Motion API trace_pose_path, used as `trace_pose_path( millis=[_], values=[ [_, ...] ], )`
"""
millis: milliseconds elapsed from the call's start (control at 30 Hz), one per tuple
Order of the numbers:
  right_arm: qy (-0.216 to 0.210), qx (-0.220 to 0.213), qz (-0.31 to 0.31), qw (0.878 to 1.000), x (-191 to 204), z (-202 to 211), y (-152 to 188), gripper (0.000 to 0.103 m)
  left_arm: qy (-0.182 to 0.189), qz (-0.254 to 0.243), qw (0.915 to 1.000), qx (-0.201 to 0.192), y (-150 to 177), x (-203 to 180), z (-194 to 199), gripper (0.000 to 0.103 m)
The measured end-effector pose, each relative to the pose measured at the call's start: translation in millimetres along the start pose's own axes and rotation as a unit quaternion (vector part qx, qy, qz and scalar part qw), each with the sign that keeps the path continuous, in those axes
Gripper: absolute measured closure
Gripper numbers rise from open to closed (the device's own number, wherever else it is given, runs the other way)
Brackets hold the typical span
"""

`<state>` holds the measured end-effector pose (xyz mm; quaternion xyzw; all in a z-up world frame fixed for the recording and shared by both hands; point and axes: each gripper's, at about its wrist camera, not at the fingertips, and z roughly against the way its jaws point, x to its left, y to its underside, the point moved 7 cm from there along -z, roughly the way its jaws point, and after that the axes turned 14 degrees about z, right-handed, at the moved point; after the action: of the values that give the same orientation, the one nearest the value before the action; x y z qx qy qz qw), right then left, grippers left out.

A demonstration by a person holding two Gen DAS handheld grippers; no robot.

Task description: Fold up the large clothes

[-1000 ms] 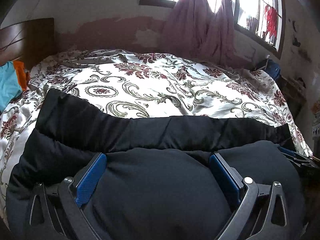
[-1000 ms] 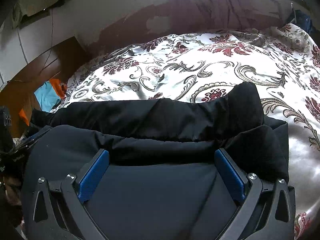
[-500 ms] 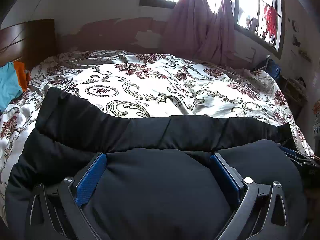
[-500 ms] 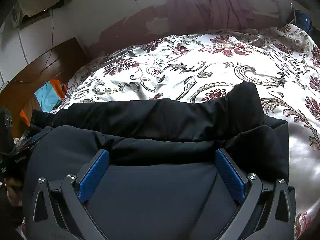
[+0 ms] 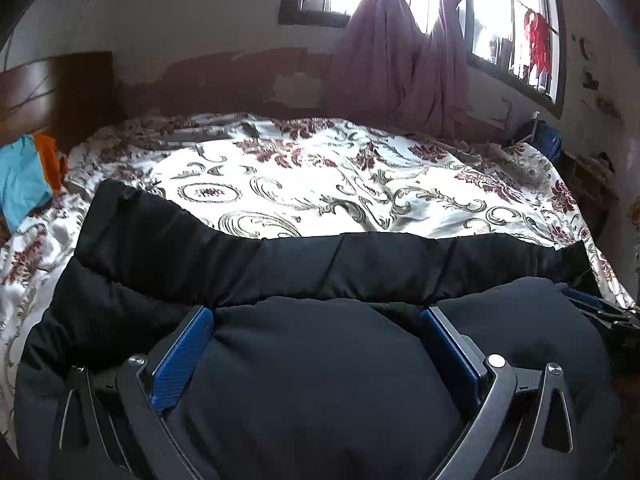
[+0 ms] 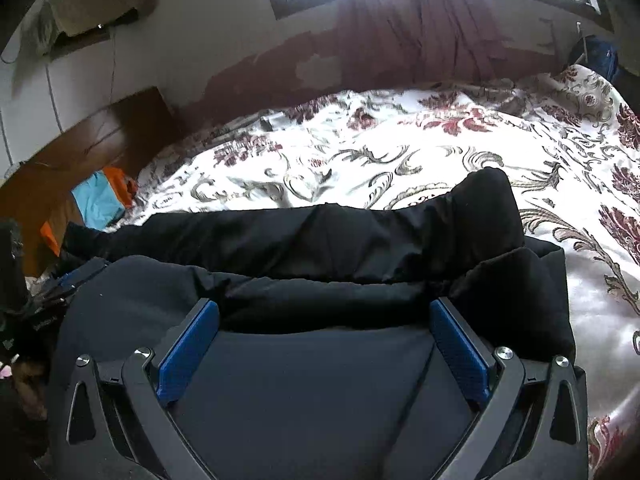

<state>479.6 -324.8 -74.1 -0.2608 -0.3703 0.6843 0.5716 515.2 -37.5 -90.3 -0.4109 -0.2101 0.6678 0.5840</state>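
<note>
A large black padded garment (image 5: 320,268) lies along the near edge of the bed, folded lengthwise into a long band; it also shows in the right wrist view (image 6: 320,240). My left gripper (image 5: 316,316) is open, its blue pads wide apart with the garment's bulging cloth between them. My right gripper (image 6: 324,308) is open too, over the garment's right part, cloth filling the space between its pads. The other gripper shows at the edge of each view.
The bed carries a white floral cover (image 5: 320,184) stretching away behind the garment. A wooden headboard (image 5: 52,92) with blue and orange cloth (image 5: 24,176) stands at the left. Windows with a mauve curtain (image 5: 400,60) are on the far wall.
Both cameras have tilted slightly upward and risen a little; the garment and the open jaws stay much as they were.
</note>
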Motion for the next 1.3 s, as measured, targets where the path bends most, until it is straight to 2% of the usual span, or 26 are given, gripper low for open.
trace_pose_path(
  millis=[133, 233, 300, 367, 467, 600, 667, 733, 800, 867, 1067, 1167, 1300],
  values=[
    [0.030, -0.039, -0.012, 0.999, -6.2, 25.0, -2.8, 0.001, -0.004, -0.002, 0.9999, -0.014, -1.5, 1.6, 7.6, 0.000],
    [0.028, -0.065, -0.042, 0.997, -20.8, 50.5, 0.5, 0.001, -0.026, 0.001, 0.9982, -0.054, -7.4, 6.8, 28.9, 0.000],
    [0.031, -0.072, -0.065, 0.995, -36.5, 65.4, 7.7, 0.001, -0.022, 0.017, 0.9961, -0.083, -18.0, 16.5, 49.6, 0.000],
    [0.038, -0.065, -0.081, 0.994, -51.4, 73.6, 15.6, 0.001, -0.015, 0.043, 0.9945, -0.094, -25.8, 31.4, 64.4, 0.000],
    [0.051, -0.055, -0.110, 0.991, -70.7, 79.4, 28.4, 0.001, -0.019, 0.083, 0.9925, -0.088, -33.2, 64.8, 75.7, 0.000],
    [0.044, -0.040, -0.164, 0.985, -90.4, 73.5, 47.0, 0.001, -0.051, 0.143, 0.9867, -0.059, -31.9, 119.3, 78.6, 0.000],
    [0.011, -0.030, -0.187, 0.982, -93.7, 63.3, 55.8, 0.001, -0.066, 0.160, 0.9835, -0.053, -26.5, 142.1, 79.8, 0.000],
    [-0.026, -0.013, -0.204, 0.978, -96.5, 51.8, 64.9, 0.001, -0.078, 0.178, 0.9805, -0.027, -16.6, 163.2, 72.7, 0.000],
    [-0.037, -0.023, -0.209, 0.977, -97.5, 51.1, 66.3, 0.001, -0.058, 0.197, 0.9786, 0.003, -2.9, 174.1, 65.2, 0.000],
    [-0.045, -0.023, -0.206, 0.977, -97.0, 49.7, 67.1, 0.001, -0.032, 0.214, 0.9763, 0.015, 5.2, 180.2, 60.4, 0.000],
    [-0.071, -0.020, -0.178, 0.981, -89.9, 49.0, 70.0, 0.001, -0.011, 0.208, 0.9780, 0.006, 9.0, 180.2, 58.0, 0.000],
    [-0.083, -0.006, -0.149, 0.985, -82.3, 50.1, 72.8, 0.001, 0.017, 0.195, 0.9804, 0.022, 14.1, 173.7, 63.3, 0.000],
    [-0.097, 0.013, -0.111, 0.989, -70.5, 49.0, 73.5, 0.001, 0.075, 0.156, 0.9827, 0.067, 25.3, 152.5, 66.2, 0.000]
  ],
)
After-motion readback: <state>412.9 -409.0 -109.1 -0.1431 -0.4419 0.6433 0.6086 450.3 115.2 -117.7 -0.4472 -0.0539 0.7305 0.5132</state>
